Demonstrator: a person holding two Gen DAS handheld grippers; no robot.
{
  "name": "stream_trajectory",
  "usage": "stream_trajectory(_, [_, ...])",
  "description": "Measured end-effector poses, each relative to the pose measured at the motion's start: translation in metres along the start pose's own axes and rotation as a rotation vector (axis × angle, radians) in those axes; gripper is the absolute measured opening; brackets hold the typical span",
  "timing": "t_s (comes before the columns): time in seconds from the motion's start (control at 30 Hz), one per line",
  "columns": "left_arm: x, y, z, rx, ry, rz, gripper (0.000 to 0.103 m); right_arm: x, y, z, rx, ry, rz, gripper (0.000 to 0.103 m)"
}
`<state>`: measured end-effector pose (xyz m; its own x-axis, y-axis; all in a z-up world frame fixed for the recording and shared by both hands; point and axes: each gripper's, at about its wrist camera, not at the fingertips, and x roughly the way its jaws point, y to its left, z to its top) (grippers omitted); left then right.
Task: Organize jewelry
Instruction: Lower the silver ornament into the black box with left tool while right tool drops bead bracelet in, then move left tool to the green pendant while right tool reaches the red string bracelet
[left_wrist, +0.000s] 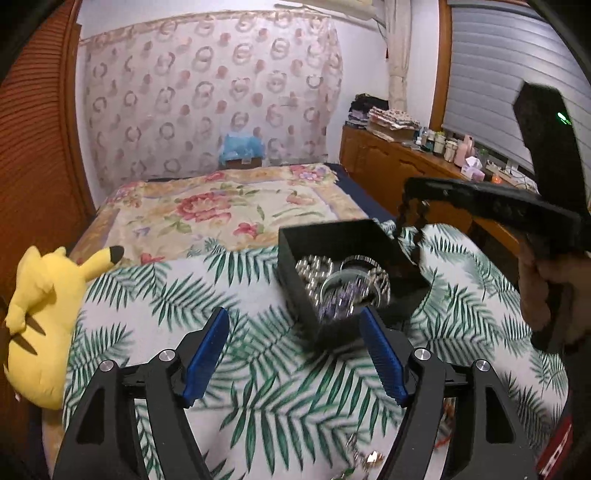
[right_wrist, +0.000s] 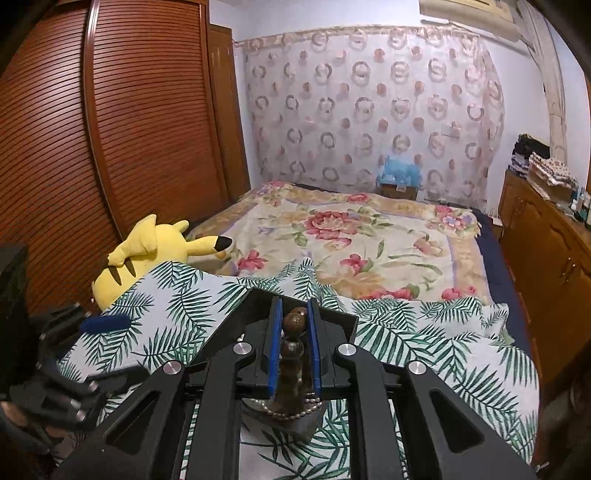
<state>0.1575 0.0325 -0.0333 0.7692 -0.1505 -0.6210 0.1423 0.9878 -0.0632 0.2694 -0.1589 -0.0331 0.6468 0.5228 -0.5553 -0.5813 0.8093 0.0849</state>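
A black open box (left_wrist: 402, 275) sits on the palm-leaf cloth (left_wrist: 207, 295), holding silver bead chains (left_wrist: 314, 269) and a round glass-lidded case (left_wrist: 343, 291). My left gripper (left_wrist: 295, 354) is open and empty, just in front of the box. My right gripper (right_wrist: 293, 350) is shut on a dark brown wooden bead bracelet (right_wrist: 293, 325), held above the box (right_wrist: 340, 321); in the left wrist view the bracelet (left_wrist: 412, 218) hangs from the right gripper over the box's far right corner. Pearl and ball chains (right_wrist: 291, 410) show below the right fingers.
A yellow Pikachu plush (left_wrist: 44, 314) lies at the left of the cloth. A floral blanket (left_wrist: 229, 210) covers the bed behind. A wooden wardrobe (right_wrist: 110, 129) stands left, a wooden dresser (left_wrist: 406, 162) with bottles right. Loose jewelry (left_wrist: 365, 458) lies near the front edge.
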Motion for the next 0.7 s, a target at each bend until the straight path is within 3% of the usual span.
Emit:
stream_trajectory(0.3, [-0.011,0.003,-0.042,-0.01,0.05,-0.008,0.071,-0.001,0.004,-0.01,-0.004,0.002,-0.019,0.016])
stream_trajectory(0.7, [-0.022,0.0,-0.076,-0.009,0.096,-0.02,0.071,-0.044,0.028,-0.08,-0.07,0.049,0.027,0.016])
